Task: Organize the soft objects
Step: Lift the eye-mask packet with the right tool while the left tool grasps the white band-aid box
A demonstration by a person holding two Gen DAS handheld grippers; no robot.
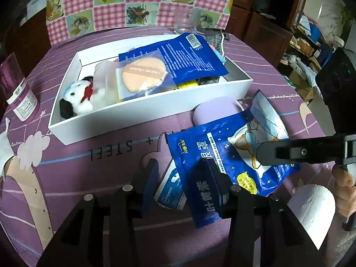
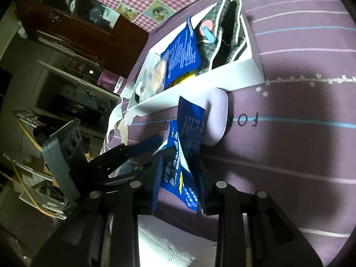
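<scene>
A blue steam eye mask packet (image 1: 231,162) lies near the table's front, over a white-blue packet (image 1: 171,189). My left gripper (image 1: 180,178) is open, its jaws standing either side of the packet's left end. My right gripper (image 2: 178,175) is shut on the same packet (image 2: 187,138), reaching in from the right in the left wrist view (image 1: 262,153). A white box (image 1: 155,109) holds another blue packet (image 1: 178,55), a bagged orange puff (image 1: 142,75), a plush toy (image 1: 75,98) and plaid cloth (image 2: 224,44).
A lilac oval case (image 1: 215,111) lies between the box and the packet. A purple-labelled jar (image 1: 20,95) stands at left, a glass (image 1: 187,22) behind the box. A tissue roll (image 1: 311,209) lies at front right. A checked cloth covers the chair behind.
</scene>
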